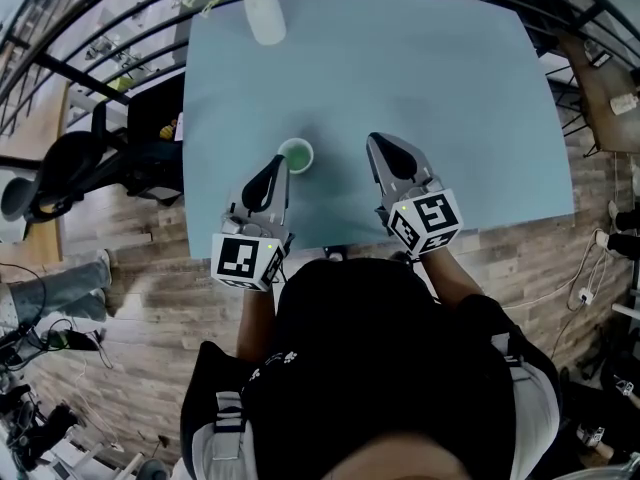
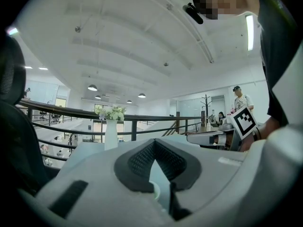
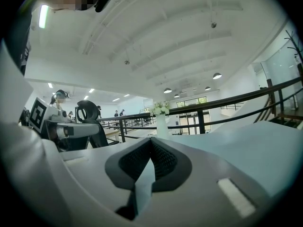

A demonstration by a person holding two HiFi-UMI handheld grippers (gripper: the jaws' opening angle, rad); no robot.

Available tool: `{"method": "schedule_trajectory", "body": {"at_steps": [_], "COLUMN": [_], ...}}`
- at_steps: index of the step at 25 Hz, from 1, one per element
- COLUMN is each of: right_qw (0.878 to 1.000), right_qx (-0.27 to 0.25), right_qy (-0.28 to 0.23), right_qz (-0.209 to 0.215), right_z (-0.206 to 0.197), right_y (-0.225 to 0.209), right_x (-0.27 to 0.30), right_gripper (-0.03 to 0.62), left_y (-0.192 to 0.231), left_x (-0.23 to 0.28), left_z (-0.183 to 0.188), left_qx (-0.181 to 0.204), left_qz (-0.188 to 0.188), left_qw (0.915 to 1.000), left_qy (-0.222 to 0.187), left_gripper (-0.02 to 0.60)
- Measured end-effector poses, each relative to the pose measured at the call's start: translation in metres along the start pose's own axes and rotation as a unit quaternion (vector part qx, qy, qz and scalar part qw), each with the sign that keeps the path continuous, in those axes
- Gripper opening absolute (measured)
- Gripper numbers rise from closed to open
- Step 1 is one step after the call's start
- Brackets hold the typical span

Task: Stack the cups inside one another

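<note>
Blue counter (image 1: 450, 88): green cup (image 1: 296, 154) beside left gripper (image 1: 280, 163); it and right gripper (image 1: 373, 143) closed, empty. Lone cup or finished stack, we can't tell.

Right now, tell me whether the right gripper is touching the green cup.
Apart. The head view shows a strip of bare blue table between the right gripper and the green cup, which stands by the left gripper.

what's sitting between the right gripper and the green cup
Nothing. In the head view, the stretch between the right gripper and the green cup is just bare blue table.
</note>
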State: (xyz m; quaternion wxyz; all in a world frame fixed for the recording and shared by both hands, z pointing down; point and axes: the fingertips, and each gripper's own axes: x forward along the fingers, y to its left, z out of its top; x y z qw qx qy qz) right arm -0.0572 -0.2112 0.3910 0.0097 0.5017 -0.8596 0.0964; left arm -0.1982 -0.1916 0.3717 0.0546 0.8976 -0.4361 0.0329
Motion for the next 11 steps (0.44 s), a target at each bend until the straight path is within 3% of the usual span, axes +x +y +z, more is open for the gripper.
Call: {"method": "schedule_trajectory", "body": {"at_steps": [11], "right_qw": [1.000], "right_qx": [0.002], "right_qy": [0.000], "right_qz": [0.003], "right_z": [0.0021], "right_y": [0.0042], "right_x": [0.0041], "right_gripper": [0.011], "left_y": [0.0050], "left_x": [0.0000], "left_z": [0.0038], "left_qx": [-0.001], "left_qz": [0.001], "left_qw": [1.0000], "left_qy": [-0.005], "left_gripper": [-0.015]}}
